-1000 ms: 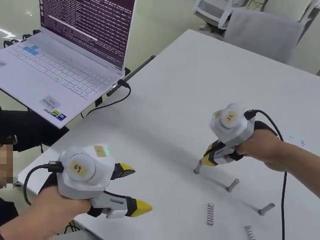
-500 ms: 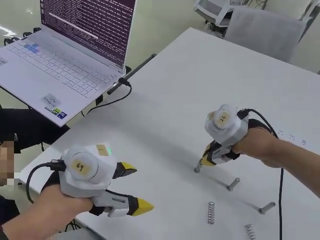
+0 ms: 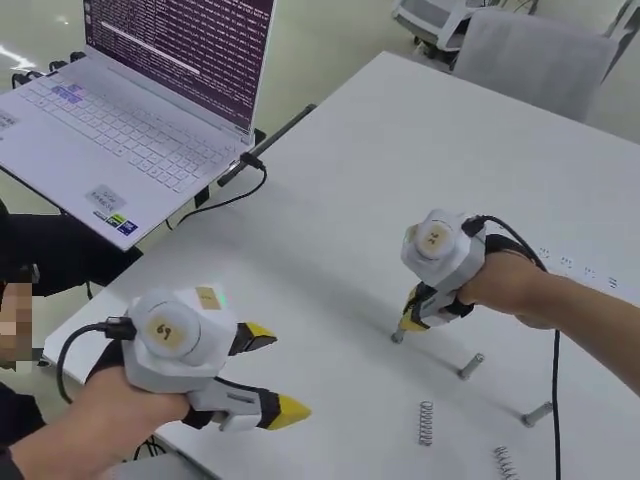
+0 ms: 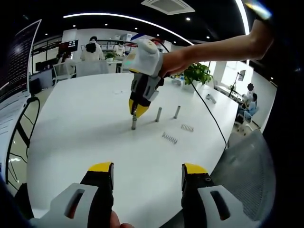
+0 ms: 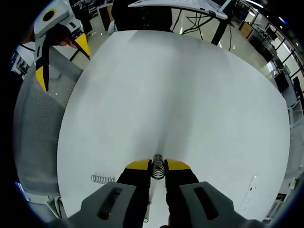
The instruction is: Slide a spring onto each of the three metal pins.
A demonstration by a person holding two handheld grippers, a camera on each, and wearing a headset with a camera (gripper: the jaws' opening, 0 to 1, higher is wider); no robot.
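right gripper (image 3: 411,322), pinching a spring (image 5: 158,168), should centre it plumb over the pin (image 3: 398,337) before lowering; left gripper (image 3: 274,372) gapes wide

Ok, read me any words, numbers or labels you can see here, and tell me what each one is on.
"69": round cap on the left gripper.
Mark on the cap of the right gripper: too blurred to read.
Laptop screen lines, keys and stickers: too small to read.

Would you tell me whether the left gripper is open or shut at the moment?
Open: the left gripper shows its yellow tips well apart, with nothing between them.
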